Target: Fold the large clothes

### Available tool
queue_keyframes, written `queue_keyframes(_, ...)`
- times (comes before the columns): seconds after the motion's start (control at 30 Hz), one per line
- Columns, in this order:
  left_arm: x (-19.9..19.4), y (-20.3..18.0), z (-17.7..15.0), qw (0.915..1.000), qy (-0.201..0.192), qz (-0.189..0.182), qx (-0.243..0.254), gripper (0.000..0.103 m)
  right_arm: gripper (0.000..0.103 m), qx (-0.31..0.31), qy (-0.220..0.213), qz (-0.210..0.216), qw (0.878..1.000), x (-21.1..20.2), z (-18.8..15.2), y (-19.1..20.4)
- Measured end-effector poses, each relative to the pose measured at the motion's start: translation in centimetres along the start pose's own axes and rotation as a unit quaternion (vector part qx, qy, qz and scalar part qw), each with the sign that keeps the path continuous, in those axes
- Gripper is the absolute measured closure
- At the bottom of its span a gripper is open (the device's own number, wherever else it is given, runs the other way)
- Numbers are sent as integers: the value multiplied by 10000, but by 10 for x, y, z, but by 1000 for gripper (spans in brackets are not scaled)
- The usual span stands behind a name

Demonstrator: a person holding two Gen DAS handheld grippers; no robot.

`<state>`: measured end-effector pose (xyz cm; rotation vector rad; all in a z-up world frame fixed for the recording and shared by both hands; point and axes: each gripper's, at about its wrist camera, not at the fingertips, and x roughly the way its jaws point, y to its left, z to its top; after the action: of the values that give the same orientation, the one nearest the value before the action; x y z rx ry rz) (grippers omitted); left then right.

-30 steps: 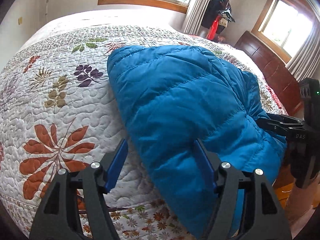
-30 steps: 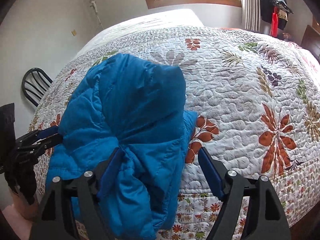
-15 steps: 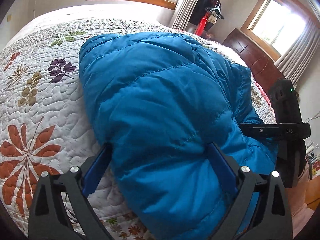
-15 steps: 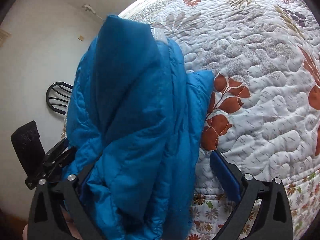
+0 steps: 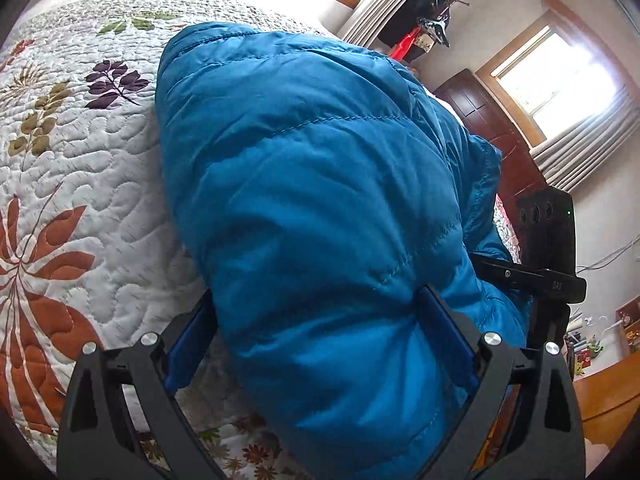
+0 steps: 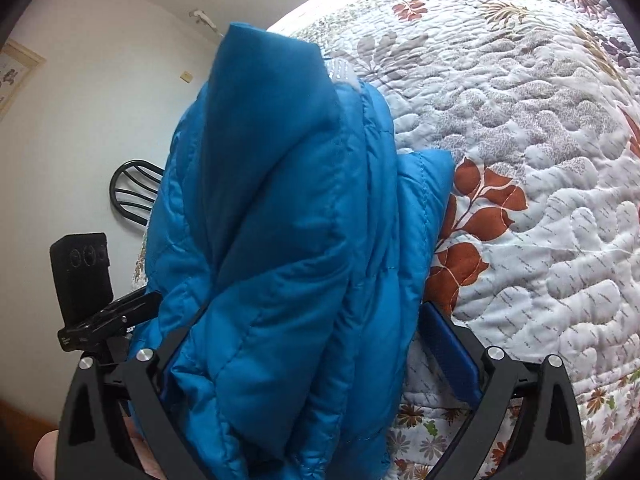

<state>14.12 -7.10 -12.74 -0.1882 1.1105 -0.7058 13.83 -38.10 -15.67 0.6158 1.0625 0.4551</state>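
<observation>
Quilt (image 5: 80, 184) covers bed beneath jacket (image 5: 320, 200); left tool (image 5: 320, 344) spread; right tool (image 6: 320, 344) closing around jacket.

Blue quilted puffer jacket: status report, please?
Left tongs open around blue quilted puffer jacket. Right tongs closing, jacket between them. Nothing in the way.

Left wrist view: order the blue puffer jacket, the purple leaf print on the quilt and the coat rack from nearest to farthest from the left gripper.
1. Blue puffer jacket: bunched between the left gripper's fingers.
2. Purple leaf print: upper left, on the quilt.
3. Coat rack: by the curtain, beyond the bed.
</observation>
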Motion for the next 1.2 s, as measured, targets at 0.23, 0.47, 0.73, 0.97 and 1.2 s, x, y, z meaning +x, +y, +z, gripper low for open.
queue_keyframes(0.23,-10,-19,-7,9987,-373,170,315,33,44,-334,-263,355,9985,-8,-8,7)
queue_keyframes(0.47,-28,-31,-6,9967,-691,28,417,50,54,-598,-656,591,9943,-21,-18,12)
queue_keyframes(0.73,-65,-18,5,9923,-1188,117,321,52,56,-820,-670,970,9896,-13,8,32)
queue_keyframes(0.97,-104,18,33,9841,-1738,368,-75,52,56,-1237,-449,1143,9847,23,68,74)
queue_keyframes(1.2,-124,84,76,9763,-2029,566,-490,52,56,-1272,-200,1337,9826,96,142,105)
